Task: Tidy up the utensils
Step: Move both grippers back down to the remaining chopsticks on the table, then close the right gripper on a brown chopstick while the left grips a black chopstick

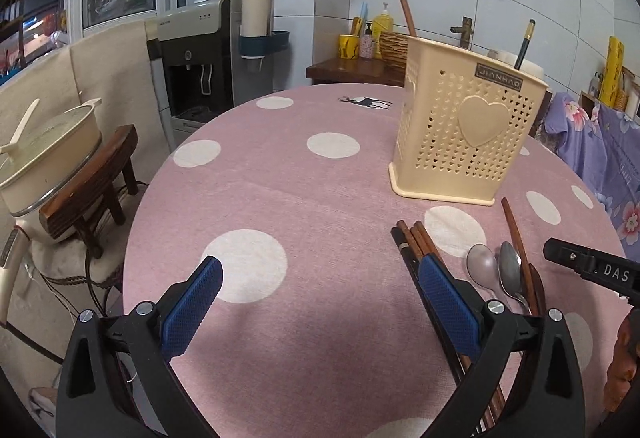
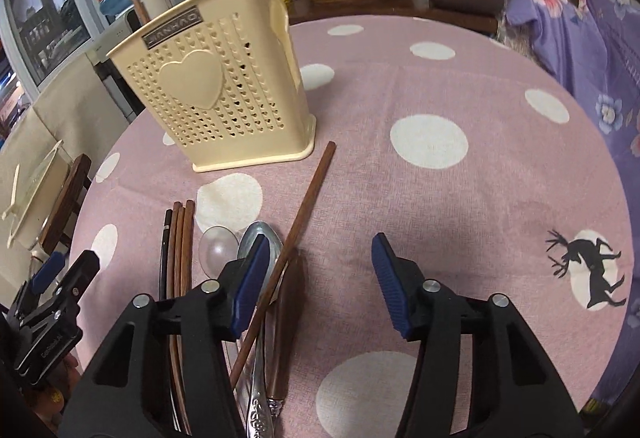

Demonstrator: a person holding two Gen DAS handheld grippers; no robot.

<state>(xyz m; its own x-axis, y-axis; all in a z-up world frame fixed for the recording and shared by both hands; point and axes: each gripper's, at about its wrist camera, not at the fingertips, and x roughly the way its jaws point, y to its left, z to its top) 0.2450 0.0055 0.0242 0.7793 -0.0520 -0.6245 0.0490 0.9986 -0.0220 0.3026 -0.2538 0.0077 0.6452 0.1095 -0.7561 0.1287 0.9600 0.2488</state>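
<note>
The left claw (image 1: 320, 302) hangs wide and holds nothing, above a bare stretch of the pink spotted desk (image 1: 280, 198). Its right pad sits over the near part of the chopstick bundle (image 1: 412, 242), so the utensils lie at that claw's right edge, not between its pads.

Next comes the bundle itself, three brown sticks and a black one (image 2: 179, 250) lying side by side, long axes running away from the person toward the holder (image 2: 224, 90). Right of it lie two spoons, a pale one (image 2: 217, 248) and a steel one (image 2: 256, 242), bowls pointing away, handles toward the person. A single chopstick (image 2: 308, 206) lies across the steel spoon at a slant, far tip close to the holder's base. A dark wooden handle (image 2: 286, 318) lies just right of it.

The right claw (image 2: 320, 266) is also wide and holding nothing. Its left pad hovers above the steel spoon's bowl and the slanted stick passes under it, while its right pad is over bare cloth. The utensils lie at this claw's left side.

The holder stands upright beyond the pile, with one dark utensil (image 1: 525, 44) already in it. Judging from this, the right claw is nearer the slanted stick and spoons; it would need to shift left and close across a shaft, not along it.
</note>
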